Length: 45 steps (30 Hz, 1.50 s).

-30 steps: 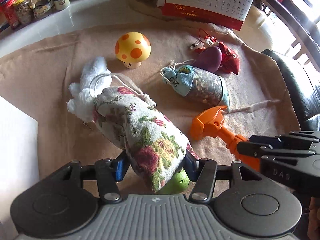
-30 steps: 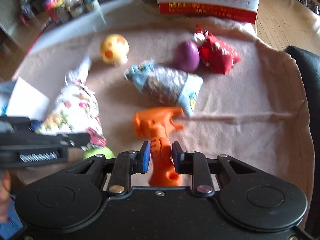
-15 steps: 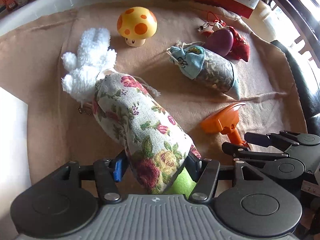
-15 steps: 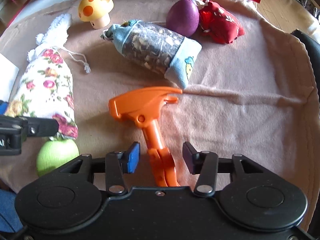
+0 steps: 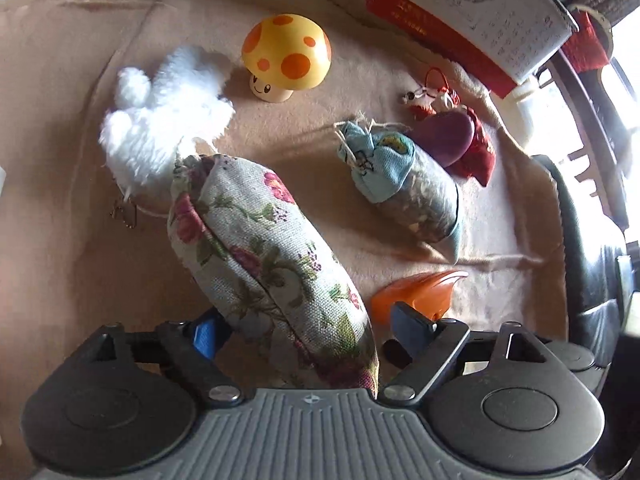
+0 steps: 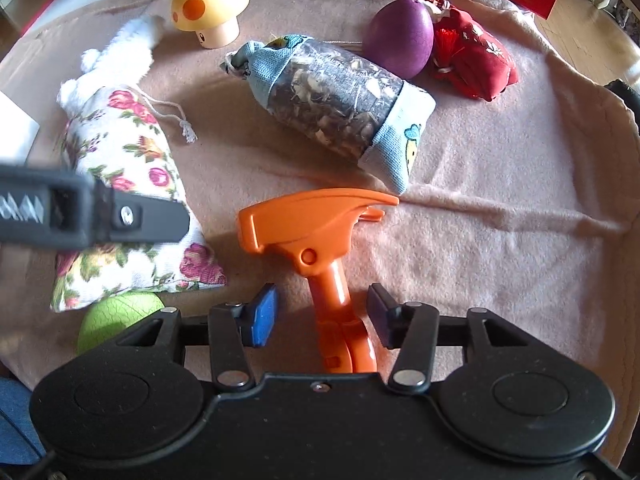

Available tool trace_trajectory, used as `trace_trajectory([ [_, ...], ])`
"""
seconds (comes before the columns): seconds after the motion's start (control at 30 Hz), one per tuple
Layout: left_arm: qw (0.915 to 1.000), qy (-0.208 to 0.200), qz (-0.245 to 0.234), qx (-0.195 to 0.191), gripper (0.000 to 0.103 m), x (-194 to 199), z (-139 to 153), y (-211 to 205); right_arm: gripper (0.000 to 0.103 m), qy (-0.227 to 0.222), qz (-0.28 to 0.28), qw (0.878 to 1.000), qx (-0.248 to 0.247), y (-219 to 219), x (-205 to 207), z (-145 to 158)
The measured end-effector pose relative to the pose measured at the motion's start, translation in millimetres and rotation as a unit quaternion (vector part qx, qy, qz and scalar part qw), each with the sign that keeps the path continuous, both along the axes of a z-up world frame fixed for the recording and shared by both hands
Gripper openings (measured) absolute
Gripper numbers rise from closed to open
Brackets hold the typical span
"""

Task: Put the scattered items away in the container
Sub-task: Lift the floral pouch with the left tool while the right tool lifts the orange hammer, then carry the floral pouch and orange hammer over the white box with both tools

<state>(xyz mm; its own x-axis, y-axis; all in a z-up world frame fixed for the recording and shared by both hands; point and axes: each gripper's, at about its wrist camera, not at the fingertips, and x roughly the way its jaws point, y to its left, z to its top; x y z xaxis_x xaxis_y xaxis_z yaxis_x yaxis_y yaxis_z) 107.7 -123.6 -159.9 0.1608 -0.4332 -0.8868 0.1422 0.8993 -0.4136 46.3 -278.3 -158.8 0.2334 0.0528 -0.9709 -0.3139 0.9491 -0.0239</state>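
Note:
A floral drawstring bag (image 5: 260,256) lies on the tan cloth between the fingers of my left gripper (image 5: 308,330), whose jaws stand wide apart on either side of it; it also shows in the right wrist view (image 6: 128,184). An orange toy hammer (image 6: 320,236) lies with its handle between the spread fingers of my right gripper (image 6: 322,316), which is open. A green ball (image 6: 116,320) sits under the bag's near end. A yellow mushroom (image 5: 286,56), a blue herb pouch (image 6: 336,100), a purple egg (image 6: 402,36) and a red pouch (image 6: 472,60) lie farther back.
A white fluffy toy (image 5: 164,120) lies at the floral bag's mouth. A desk calendar (image 5: 472,12) stands at the back. A black chair arm (image 5: 584,248) borders the cloth on the right. A white edge (image 6: 14,128) shows at the left.
Both grippers have opened: the left let go of the floral bag, the right released the hammer handle. Both cameras have moved in lower and closer to the cloth.

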Motion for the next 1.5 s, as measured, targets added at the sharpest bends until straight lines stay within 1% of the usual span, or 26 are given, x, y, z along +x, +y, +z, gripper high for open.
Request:
trace_trajectory([
  [0.03,1.0000,0.001,0.006,0.006,0.098,2,0,0,0.051,0.001,0.001,1.000,0.001,0,0,0],
  [0.1,0.9996,-0.002,0.008,0.028,0.098,6,-1,-1,0.051,0.000,0.003,1.000,0.000,1,0,0],
  [0.17,0.9991,0.004,0.003,0.043,0.098,10,-7,-4,0.051,0.000,0.005,1.000,-0.003,2,-1,1],
  [0.2,0.9989,0.007,0.003,0.047,0.092,10,-9,-4,0.051,-0.001,0.007,1.000,-0.005,3,-1,1],
  [0.23,0.9987,0.010,0.004,0.049,0.077,9,-12,-5,0.051,-0.003,0.011,1.000,-0.008,4,-2,1],
  [0.27,0.9987,0.013,0.006,0.048,0.070,7,-15,-4,0.050,-0.005,0.014,1.000,-0.011,6,-3,1],
  [0.3,0.9989,0.015,0.009,0.044,0.065,5,-17,-4,0.049,-0.006,0.017,1.000,-0.013,7,-3,1],
  [0.33,0.9988,0.014,0.011,0.045,0.059,4,-16,-4,0.040,-0.008,0.020,1.000,-0.013,9,-5,2],
  [0.37,0.9986,0.010,0.006,0.051,0.057,2,-13,-5,0.032,-0.011,0.023,1.000,-0.016,11,-6,3],
  [0.4,0.9982,0.006,-0.002,0.060,0.054,0,-9,-7,0.023,-0.013,0.026,0.999,-0.019,11,-8,4],
  [0.47,0.9962,-0.010,-0.016,0.086,0.054,-5,-1,-12,0.021,-0.010,0.025,1.000,-0.016,12,-11,7],
  [0.5,0.9945,-0.019,-0.023,0.100,0.053,-8,3,-14,0.018,-0.009,0.022,1.000,-0.011,11,-13,8],
  [0.6,0.9894,-0.045,-0.041,0.132,0.053,-15,13,-17,0.017,-0.008,0.005,1.000,0.014,4,-15,16],
  [0.77,0.9815,-0.084,-0.056,0.162,0.053,-22,37,-16,0.017,-0.020,-0.006,0.999,0.027,-6,-15,32],
  [0.9,0.9772,-0.107,-0.068,0.170,0.053,-28,60,-17,0.017,-0.028,-0.011,0.999,0.034,-10,-14,47],
  [1.03,0.9760,-0.111,-0.082,0.169,0.053,-35,76,-16,0.018,-0.038,-0.010,0.999,0.032,-10,-18,61],
  [1.2,0.9736,-0.113,-0.096,0.173,0.053,-42,88,-12,0.018,-0.040,-0.016,0.998,0.051,-12,-22,75],
  [1.43,0.9651,-0.121,-0.127,0.194,0.053,-55,105,-3,0.018,-0.046,-0.020,0.997,0.067,-10,-29,94],
  [1.5,0.9640,-0.120,-0.135,0.195,0.053,-57,108,0,0.018,-0.045,-0.021,0.996,0.073,-9,-30,99],
])
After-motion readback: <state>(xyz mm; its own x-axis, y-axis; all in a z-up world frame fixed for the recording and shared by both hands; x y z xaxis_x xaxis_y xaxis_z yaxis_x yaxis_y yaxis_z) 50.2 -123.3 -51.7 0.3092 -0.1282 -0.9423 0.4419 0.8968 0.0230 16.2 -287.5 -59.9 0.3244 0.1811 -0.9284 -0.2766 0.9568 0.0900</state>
